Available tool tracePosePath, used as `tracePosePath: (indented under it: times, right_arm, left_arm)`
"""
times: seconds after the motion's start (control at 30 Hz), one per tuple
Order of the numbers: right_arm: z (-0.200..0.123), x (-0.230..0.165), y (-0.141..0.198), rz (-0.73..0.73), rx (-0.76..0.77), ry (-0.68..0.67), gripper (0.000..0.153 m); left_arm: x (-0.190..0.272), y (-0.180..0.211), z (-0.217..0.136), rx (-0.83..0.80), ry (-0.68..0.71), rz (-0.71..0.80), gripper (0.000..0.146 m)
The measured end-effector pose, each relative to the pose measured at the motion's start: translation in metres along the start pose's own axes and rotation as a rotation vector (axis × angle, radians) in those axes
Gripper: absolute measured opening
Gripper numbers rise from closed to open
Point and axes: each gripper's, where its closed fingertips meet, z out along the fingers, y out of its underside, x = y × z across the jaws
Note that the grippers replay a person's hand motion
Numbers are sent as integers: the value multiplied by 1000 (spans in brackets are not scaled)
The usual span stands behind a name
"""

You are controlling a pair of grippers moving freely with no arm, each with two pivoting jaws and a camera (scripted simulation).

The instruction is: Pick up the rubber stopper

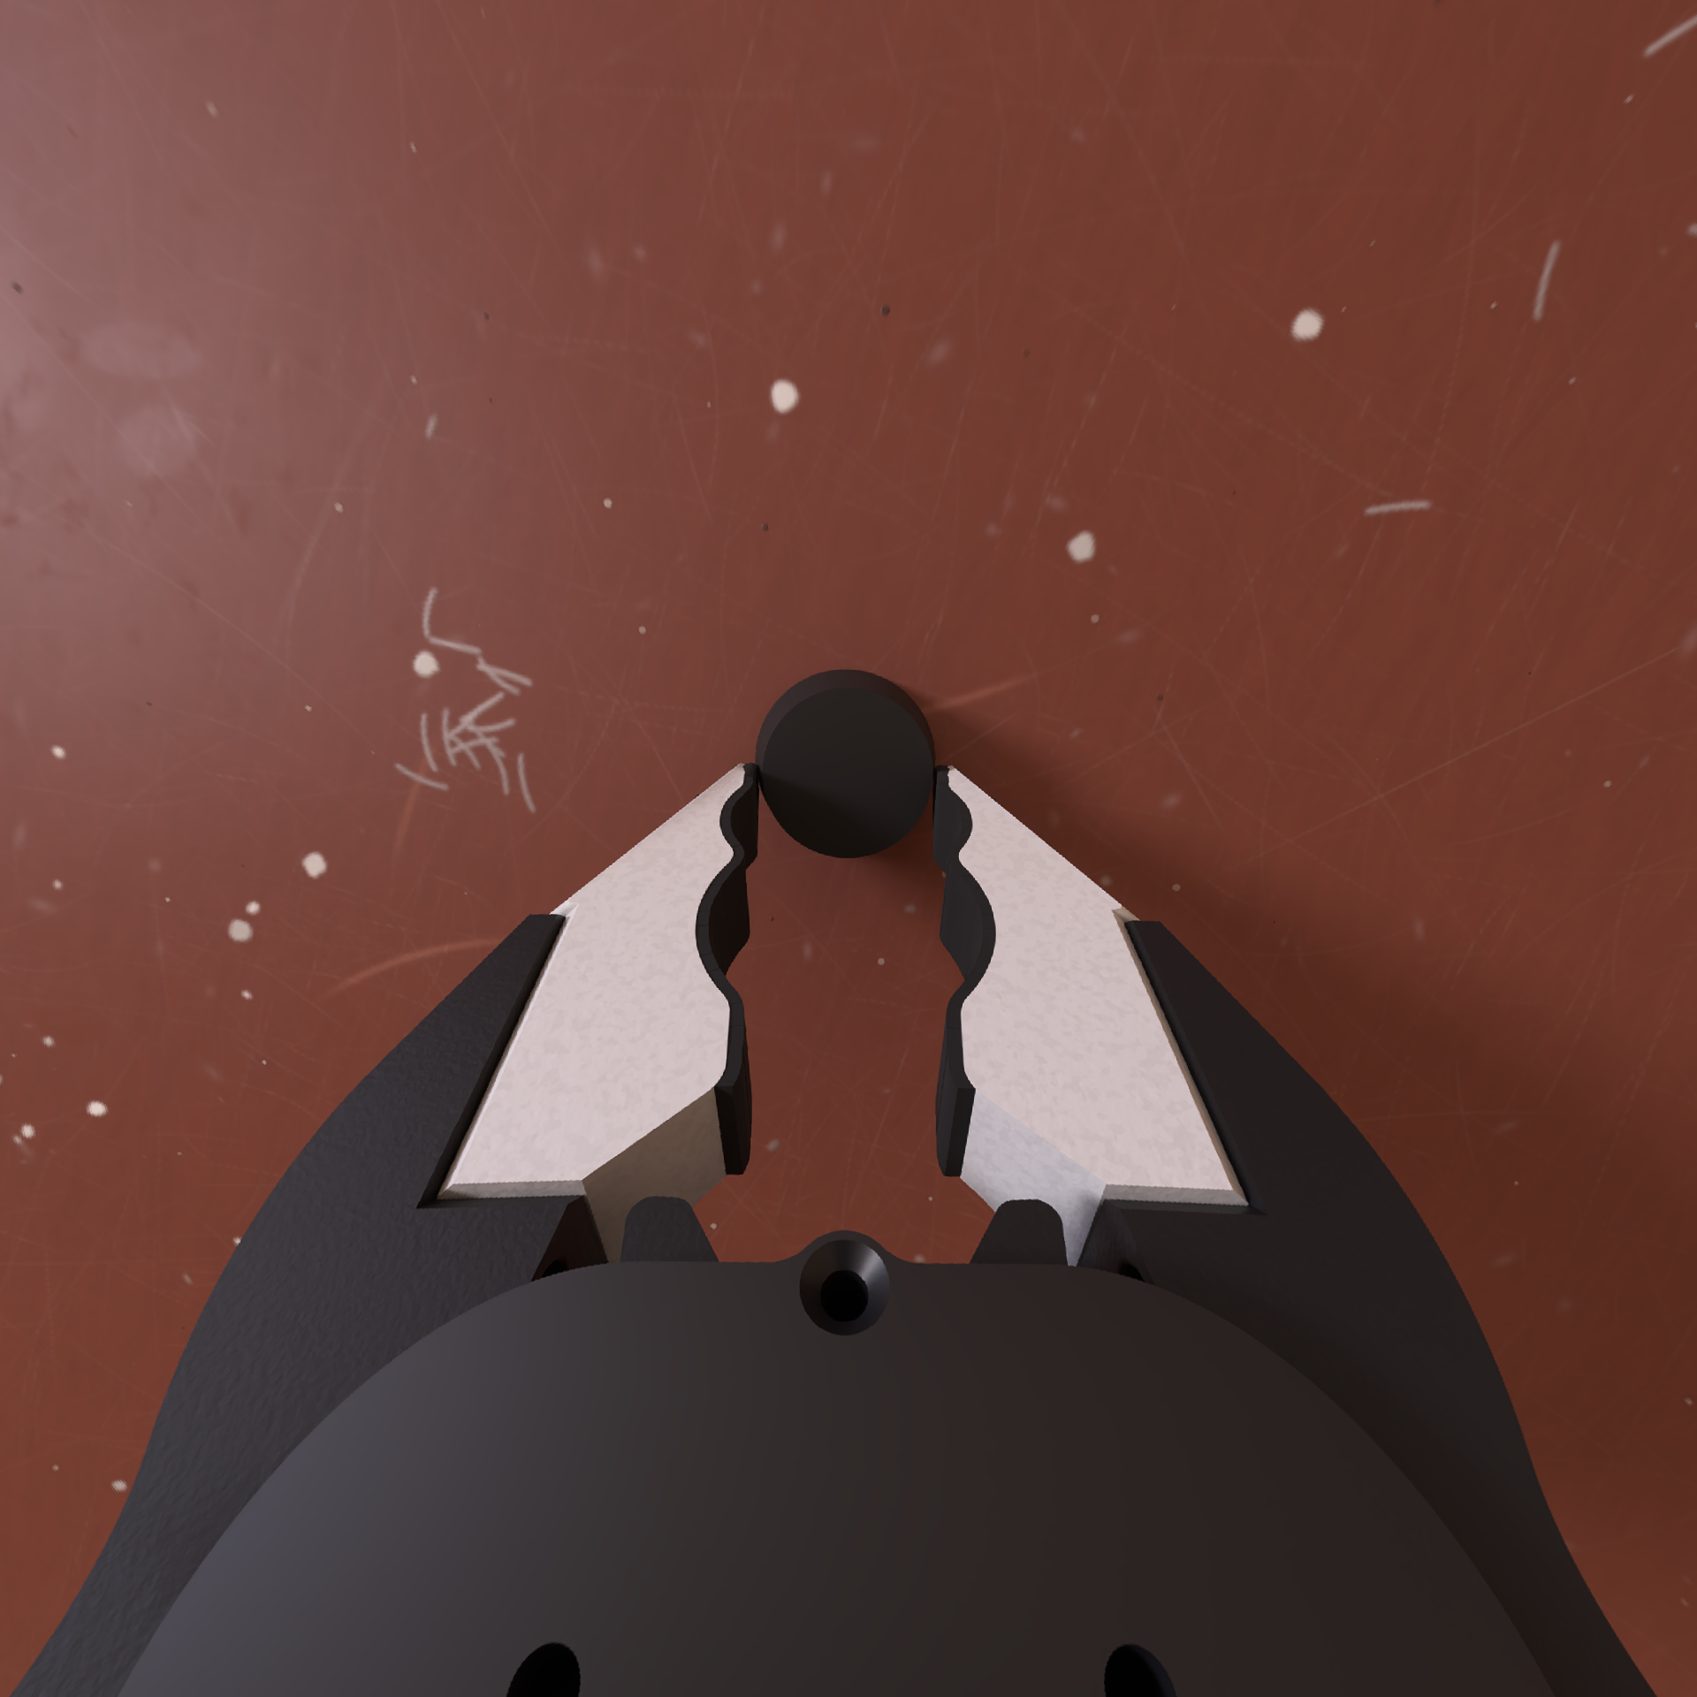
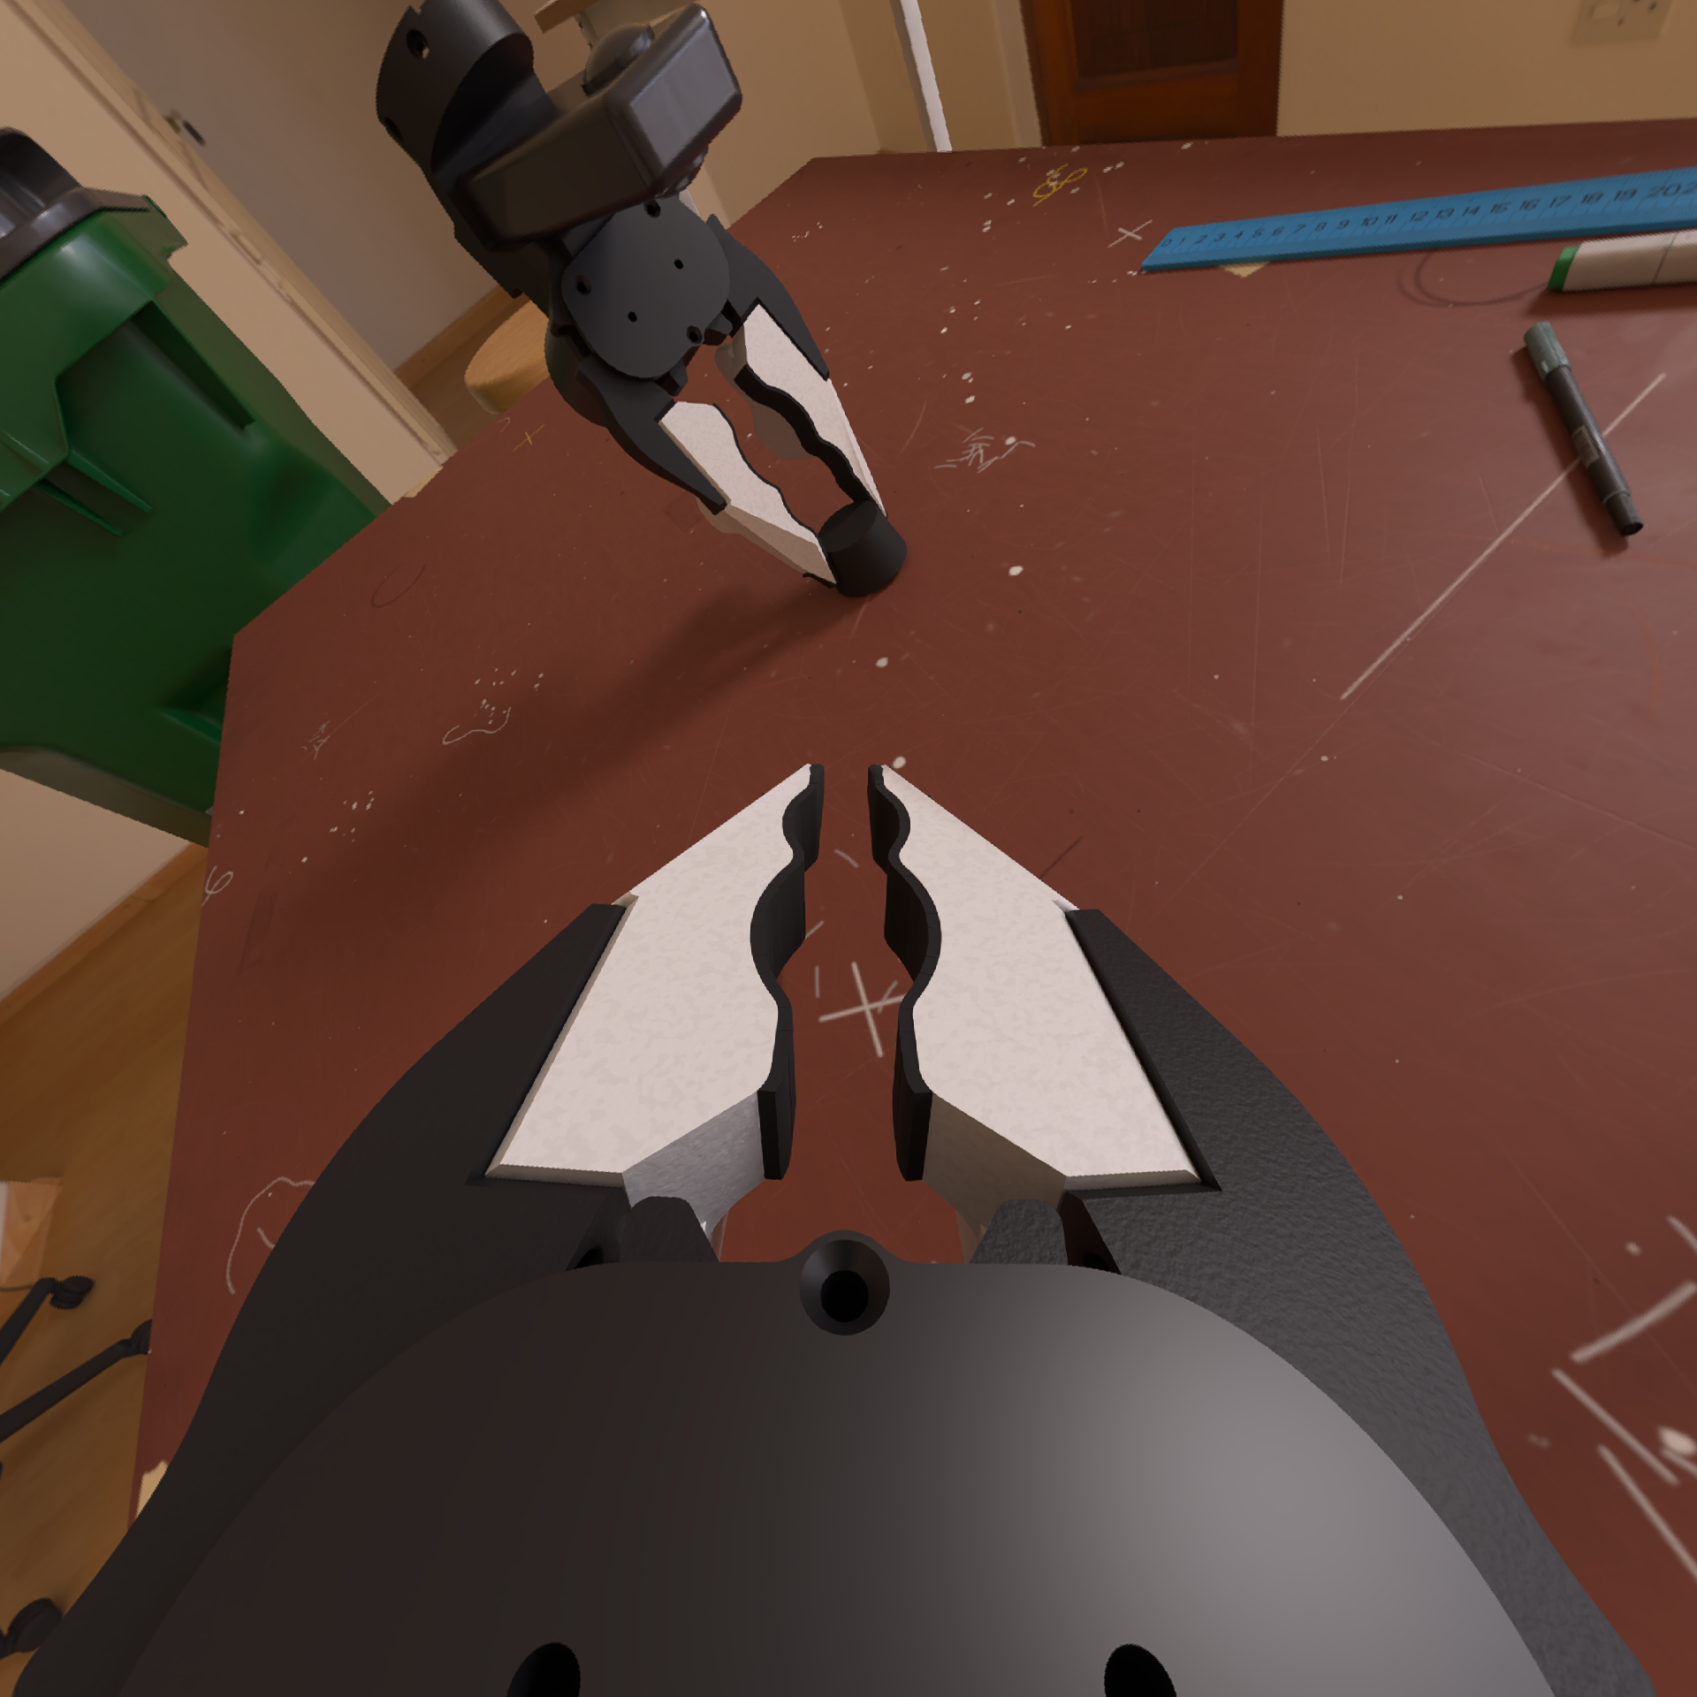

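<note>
The short black cylindrical rubber stopper (image 1: 843,767) stands on its flat end on the scratched, paint-flecked reddish-brown tabletop (image 1: 1194,643), lodged between the tips of the left gripper (image 1: 845,776). Both dark inner pads press against its sides, so that gripper is clamped on it while it rests on the surface; seen from the right wrist view, the stopper (image 2: 863,554) sits at the tips of the downward-tilted left gripper (image 2: 849,551). The right gripper (image 2: 845,781) hovers well apart, nearer the table's near edge, jaws narrowed to a slim gap and empty. Farther off lie a flat blue ruler (image 2: 1414,225), a white-and-green tube-shaped marker (image 2: 1621,262) and a slim dark pen (image 2: 1579,427). A green plastic bin (image 2: 119,514) stands beside the table.
</note>
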Motion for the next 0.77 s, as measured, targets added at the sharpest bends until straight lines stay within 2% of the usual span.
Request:
tracePosePath:
  times: [0.17, 0.37, 0.57, 0.77]
  right_arm:
    - [3, -7, -13, -34, -13, 7, 10]
    - [16, -20, -44, -32, -24, -18, 16]
    - [36, -29, -65, 70, 14, -92, 21]
    - [39, -27, -75, 236, 119, -193, 21]
  left_arm:
    - [-1, -17, -17, 92, -79, 58, 38]
    - [14, -83, -68, 298, -206, 198, 38]
    - [49, -149, -98, 508, -266, 330, 38]
    - [66, -171, -98, 528, -368, 478, 38]
